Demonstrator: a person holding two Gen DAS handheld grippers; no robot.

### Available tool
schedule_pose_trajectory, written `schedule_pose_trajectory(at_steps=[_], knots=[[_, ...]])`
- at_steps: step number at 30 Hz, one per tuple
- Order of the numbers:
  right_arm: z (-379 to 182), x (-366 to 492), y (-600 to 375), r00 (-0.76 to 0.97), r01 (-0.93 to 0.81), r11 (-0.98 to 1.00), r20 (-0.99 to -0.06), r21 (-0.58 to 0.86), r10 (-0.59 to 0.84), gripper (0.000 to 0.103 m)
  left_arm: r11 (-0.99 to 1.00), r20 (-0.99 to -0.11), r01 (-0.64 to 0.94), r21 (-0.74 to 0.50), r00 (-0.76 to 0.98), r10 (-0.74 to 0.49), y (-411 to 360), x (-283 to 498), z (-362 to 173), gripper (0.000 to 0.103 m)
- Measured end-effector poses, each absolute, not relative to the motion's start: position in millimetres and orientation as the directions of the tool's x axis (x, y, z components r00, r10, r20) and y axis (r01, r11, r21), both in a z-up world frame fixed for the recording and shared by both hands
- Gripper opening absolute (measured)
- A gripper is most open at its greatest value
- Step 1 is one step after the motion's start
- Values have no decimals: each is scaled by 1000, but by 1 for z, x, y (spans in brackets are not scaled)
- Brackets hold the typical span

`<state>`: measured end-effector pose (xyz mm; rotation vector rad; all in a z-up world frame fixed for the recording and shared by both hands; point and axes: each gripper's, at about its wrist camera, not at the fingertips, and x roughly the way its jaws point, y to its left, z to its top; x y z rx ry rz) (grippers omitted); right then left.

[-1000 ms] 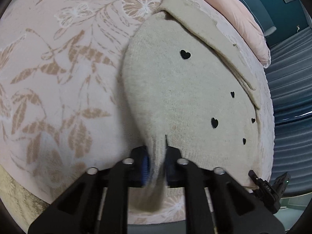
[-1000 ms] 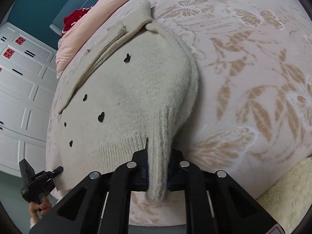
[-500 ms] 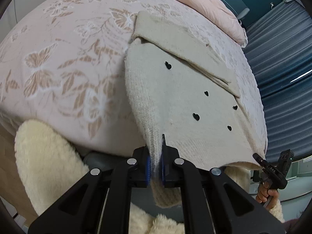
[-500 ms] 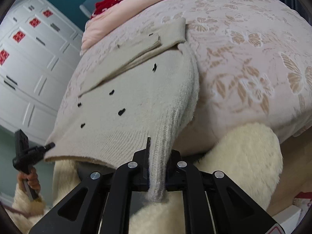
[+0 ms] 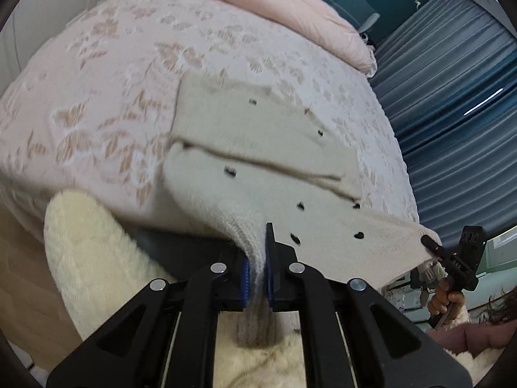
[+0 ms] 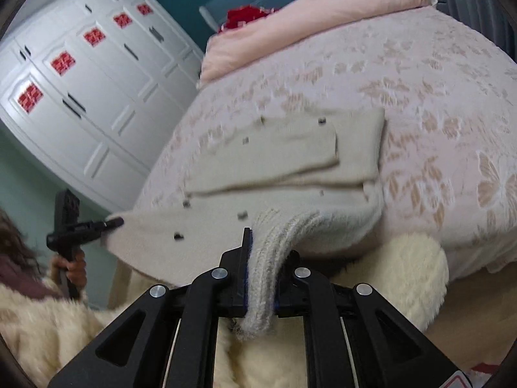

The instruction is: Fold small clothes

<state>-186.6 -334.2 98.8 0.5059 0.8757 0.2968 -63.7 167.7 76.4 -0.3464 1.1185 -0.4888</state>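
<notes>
A small beige knit sweater (image 5: 258, 148) with tiny black hearts lies on the bed, its sleeves folded across the upper part. Its ribbed hem is lifted off the bed's near edge. My left gripper (image 5: 257, 258) is shut on one hem corner. My right gripper (image 6: 263, 258) is shut on the other hem corner, which hangs down through the jaws. The sweater also shows in the right wrist view (image 6: 290, 161). In the left wrist view the right gripper (image 5: 433, 245) shows at the far hem corner; in the right wrist view the left gripper (image 6: 113, 223) shows likewise.
The bed has a pink floral cover (image 5: 113, 97) and a pink pillow (image 5: 274, 9) at its head. A cream fluffy garment on the person (image 5: 97, 258) fills the foreground. White wardrobe doors (image 6: 80, 80) stand left of the bed, blue curtains (image 5: 452, 113) on the other side.
Both grippers have pulled back and up from the bed with the hem, lifting it off the near edge. More of the bed and room has come into view.
</notes>
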Motion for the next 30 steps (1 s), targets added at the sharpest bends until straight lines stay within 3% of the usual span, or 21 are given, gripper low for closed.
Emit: schedule_pose_trajectory(at_steps=[3,6,7,9,10,11,12,13,16,27,28,29,30], knots=[[89,-125,-356,698,-6,797,-568,605,436,11,870,-755,199,-452,434,-492,147,-2,74,7],[57,-68,-367,751,94,794,-567,600,340,19,895,-741,189,-404,505,-442,126,58,51,11],[44,-52,-369,753,152,801,-593,579,286,31,910,-749,178,-375,520,-410,119,74,40,12],[19,-32,-375,742,258,797,-641,546,198,48,931,-779,144,-335,513,-360,109,102,11,32],[10,-28,-376,730,309,797,-667,519,152,48,949,-808,96,-301,503,-307,108,111,-2,53],[4,-28,-377,719,342,798,-685,497,118,48,955,-824,49,-291,496,-276,112,115,-12,60],[1,-31,-376,721,348,797,-684,493,108,51,950,-823,30,-312,491,-286,118,115,-19,60],[-2,-35,-375,725,347,798,-681,493,105,60,940,-820,19,-340,483,-307,124,113,-23,64],[-10,-44,-370,705,334,822,-701,461,106,67,923,-799,-5,-385,503,-330,142,103,-27,92],[-50,34,-361,580,303,907,-812,292,68,73,920,-847,125,-371,361,-390,95,164,-69,91],[-55,39,-360,568,304,910,-820,281,63,73,925,-854,137,-353,356,-379,90,168,-73,80],[-59,44,-359,554,305,915,-831,264,56,73,929,-862,155,-337,347,-371,86,170,-75,53],[-64,48,-357,539,300,919,-840,256,58,66,931,-874,172,-322,325,-362,82,172,-78,37]])
